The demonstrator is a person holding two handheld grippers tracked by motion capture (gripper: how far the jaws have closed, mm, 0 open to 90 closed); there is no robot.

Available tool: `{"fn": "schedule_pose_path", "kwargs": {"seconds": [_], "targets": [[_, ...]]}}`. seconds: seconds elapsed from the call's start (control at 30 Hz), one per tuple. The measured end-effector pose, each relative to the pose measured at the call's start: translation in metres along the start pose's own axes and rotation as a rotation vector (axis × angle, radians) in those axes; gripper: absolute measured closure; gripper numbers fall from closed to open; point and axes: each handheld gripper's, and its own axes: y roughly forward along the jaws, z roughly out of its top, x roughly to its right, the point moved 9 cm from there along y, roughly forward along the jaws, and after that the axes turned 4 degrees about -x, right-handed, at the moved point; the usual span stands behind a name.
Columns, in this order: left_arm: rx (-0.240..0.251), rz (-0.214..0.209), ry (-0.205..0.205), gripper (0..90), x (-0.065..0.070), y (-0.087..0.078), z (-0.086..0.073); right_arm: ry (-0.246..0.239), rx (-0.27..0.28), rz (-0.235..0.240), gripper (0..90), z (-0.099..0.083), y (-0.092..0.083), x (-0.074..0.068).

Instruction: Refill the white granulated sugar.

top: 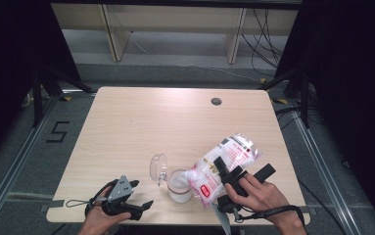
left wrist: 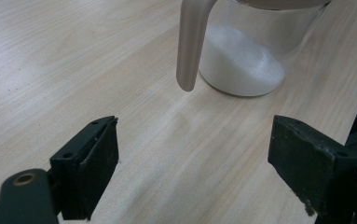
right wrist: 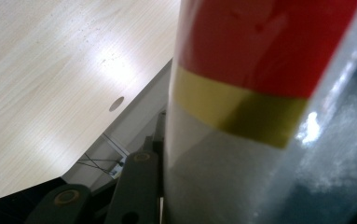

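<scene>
jar [top: 179, 185]: glass, part-filled with white powder, on the table [top: 126, 127] near its front edge | bag [top: 222, 164]: I see it tilted, mouth touching the jar's rim | right tool [top: 222, 172]: I have it clamped on the bag | left tool [top: 141, 195]: left of the jar, spread wide, gripping nothing | lid [top: 158, 168]: just behind-left of the jar

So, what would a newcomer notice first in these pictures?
First, the white-and-red plastic bag, tilted over the clear jar near the table's front edge and clamped in the right gripper. The jar already holds white powder, with its lid lying beside it. The left gripper rests open, front left.
</scene>
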Motion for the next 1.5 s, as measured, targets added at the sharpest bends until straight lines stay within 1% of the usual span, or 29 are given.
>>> {"fn": "schedule_pose_path", "kwargs": {"seconds": [0.13, 0.17, 0.2, 0.23, 0.27, 0.3, 0.4, 0.47, 0.5, 0.53, 0.57, 0.6, 0.67, 0.7, 0.77, 0.8, 0.93, 0.97, 1.03, 1.07, 1.1, 1.13, 1.17, 1.2, 1.27, 1.3, 1.37, 1.4, 1.5], "targets": [[-0.002, 0.005, 0.003, 15.9, -0.001, -0.001, 0.0, 0.012, 0.002, -0.012, 71.0, 0.0, 0.0, 0.001], [0.0, 0.0, -0.004, 15.9, 0.0, 0.0, 0.0, -0.016, 0.004, -0.001, 71.1, -0.001, 0.0, 0.001], [-0.001, 0.0, -0.004, 15.9, 0.0, -0.001, 0.0, 0.004, -0.005, -0.011, 71.2, -0.002, 0.0, 0.001], [-0.008, -0.001, 0.002, 15.9, 0.0, -0.001, -0.001, 0.021, -0.003, 0.007, 71.2, -0.002, 0.0, -0.001], [0.004, 0.002, -0.006, 15.9, 0.0, 0.0, 0.0, 0.022, -0.007, 0.003, 71.2, -0.002, -0.001, -0.001], [-0.007, 0.002, 0.02, 15.9, -0.001, -0.001, 0.0, 0.023, -0.009, 0.001, 71.3, -0.003, -0.001, -0.001], [0.003, 0.003, 0.027, 15.9, -0.001, 0.0, 0.001, 0.013, 0.001, -0.012, 71.4, -0.003, -0.001, 0.001], [0.003, 0.002, 0.027, 15.9, -0.001, 0.0, 0.001, 0.017, 0.004, 0.0, 71.5, -0.002, -0.001, 0.0], [-0.003, 0.004, 0.027, 15.9, -0.002, -0.001, 0.0, 0.016, 0.005, -0.002, 71.5, -0.002, -0.001, 0.0], [-0.002, 0.001, 0.011, 15.9, -0.001, -0.001, 0.0, 0.011, -0.001, -0.013, 71.5, -0.002, -0.002, 0.001], [0.001, -0.001, -0.008, 15.9, 0.0, -0.001, 0.0, 0.011, 0.005, -0.001, 71.6, -0.002, -0.002, 0.001], [0.002, 0.0, -0.004, 15.9, 0.0, -0.001, 0.001, 0.036, -0.006, 0.0, 71.7, -0.003, -0.002, 0.0], [0.001, 0.0, -0.004, 15.9, -0.001, -0.001, 0.0, 0.039, -0.002, 0.003, 71.7, -0.002, -0.002, 0.0], [0.001, -0.001, 0.017, 15.9, -0.001, -0.001, 0.001, 0.017, 0.008, -0.008, 71.8, 0.0, -0.001, 0.001], [0.001, -0.001, 0.023, 15.9, -0.001, 0.0, 0.001, 0.028, 0.009, 0.009, 71.8, 0.001, -0.001, -0.002], [0.0, -0.001, 0.022, 15.9, -0.001, 0.0, 0.001, 0.012, 0.012, 0.003, 71.9, 0.001, 0.0, -0.001], [0.001, -0.003, 0.018, 15.9, -0.001, -0.001, 0.001, 0.013, 0.012, 0.003, 72.0, 0.0, 0.001, -0.002], [-0.001, -0.006, 0.023, 15.9, -0.001, -0.001, 0.001, 0.032, 0.001, 0.009, 72.0, 0.0, 0.0, -0.004], [-0.002, -0.013, -0.005, 15.9, 0.002, 0.001, 0.001, 0.005, 0.014, 0.008, 72.0, 0.003, 0.001, -0.004], [0.013, -0.014, -0.007, 15.9, 0.003, 0.002, 0.003, 0.014, 0.02, 0.006, 72.1, 0.004, 0.001, -0.005], [-0.01, -0.005, 0.027, 15.9, 0.001, 0.001, 0.001, 0.013, 0.022, 0.013, 72.1, 0.004, 0.001, -0.005], [-0.002, -0.01, -0.002, 15.9, 0.004, 0.002, 0.001, 0.021, 0.011, 0.013, 72.1, 0.004, 0.001, -0.007], [0.0, -0.009, 0.004, 15.9, 0.003, 0.002, 0.001, 0.003, 0.015, 0.013, 72.2, 0.004, 0.002, -0.006], [-0.011, 0.002, 0.017, 15.9, 0.001, 0.001, 0.0, 0.008, 0.02, 0.014, 72.3, 0.004, 0.003, -0.007], [0.015, -0.01, -0.011, 15.9, 0.003, 0.001, 0.003, 0.024, 0.014, 0.015, 72.3, 0.004, 0.003, -0.008], [0.004, -0.014, -0.012, 15.9, 0.003, 0.001, 0.002, 0.026, 0.01, 0.02, 72.3, 0.003, 0.002, -0.009], [0.001, -0.014, -0.01, 15.9, 0.003, 0.001, 0.002, 0.029, 0.012, 0.013, 72.3, 0.003, 0.002, -0.008], [0.015, -0.009, -0.006, 15.8, 0.003, 0.001, 0.003, 0.012, 0.014, 0.004, 72.3, 0.003, 0.002, -0.006], [-0.007, -0.004, 0.016, 15.9, 0.001, -0.001, 0.001, 0.01, 0.017, 0.008, 72.4, 0.004, 0.002, -0.005]]}}
